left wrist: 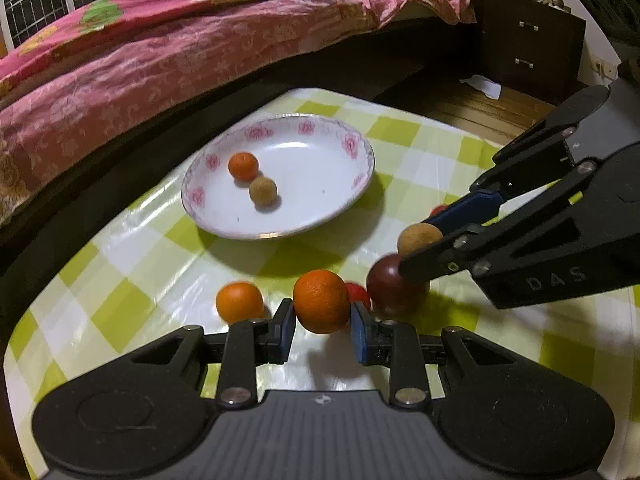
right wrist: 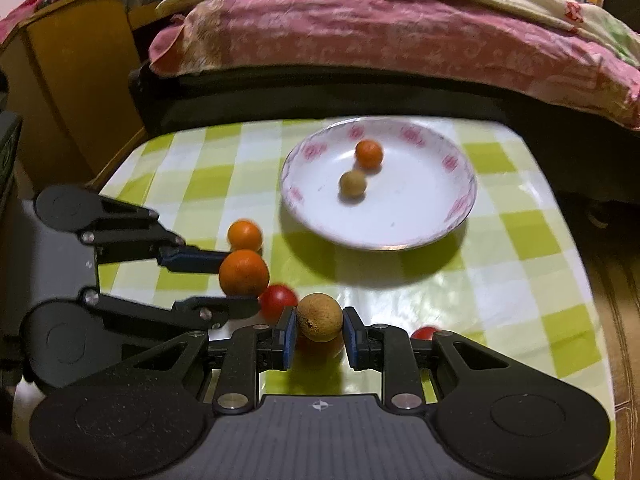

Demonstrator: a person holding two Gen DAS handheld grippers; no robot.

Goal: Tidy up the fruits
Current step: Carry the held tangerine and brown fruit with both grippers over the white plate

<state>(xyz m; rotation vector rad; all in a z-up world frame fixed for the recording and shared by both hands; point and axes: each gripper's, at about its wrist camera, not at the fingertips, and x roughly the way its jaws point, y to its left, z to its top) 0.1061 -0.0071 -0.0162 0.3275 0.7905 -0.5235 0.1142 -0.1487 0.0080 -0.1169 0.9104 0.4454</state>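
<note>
In the left wrist view, low in the frame, the left gripper (left wrist: 323, 322) has its blue-padded fingers closed against the sides of a dimpled, glossy orange (left wrist: 321, 301), which is pinched between them just above the tablecloth (left wrist: 120, 256), a shiny plastic sheet in lime-green and white checks. Just left of it a smaller orange (left wrist: 239, 303) sits on the cloth. To the right lie a small red fruit (left wrist: 359, 293) and a dark maroon round fruit (left wrist: 390, 282), smooth-skinned.

In the right wrist view, at lower centre, the right gripper (right wrist: 319, 330) is clamped on a tan, rough-skinned ball that looks like a longan (right wrist: 320, 317), its pads pressing both flanks. A red cherry tomato (right wrist: 277, 300) lies just left of it, and another red one (right wrist: 425, 333) peeks out at the right behind the finger.

Farther back, mid-frame, stands a shallow white porcelain plate (left wrist: 352, 184) with pink flower prints round its rim; in it lie a small orange fruit (left wrist: 243, 166) and a second tan longan (left wrist: 263, 191), nearly touching.

Across the top of the frame runs a bed with a crumpled pink floral quilt (left wrist: 160, 48), and a dark cabinet (left wrist: 528, 48) stands at upper right.
</note>
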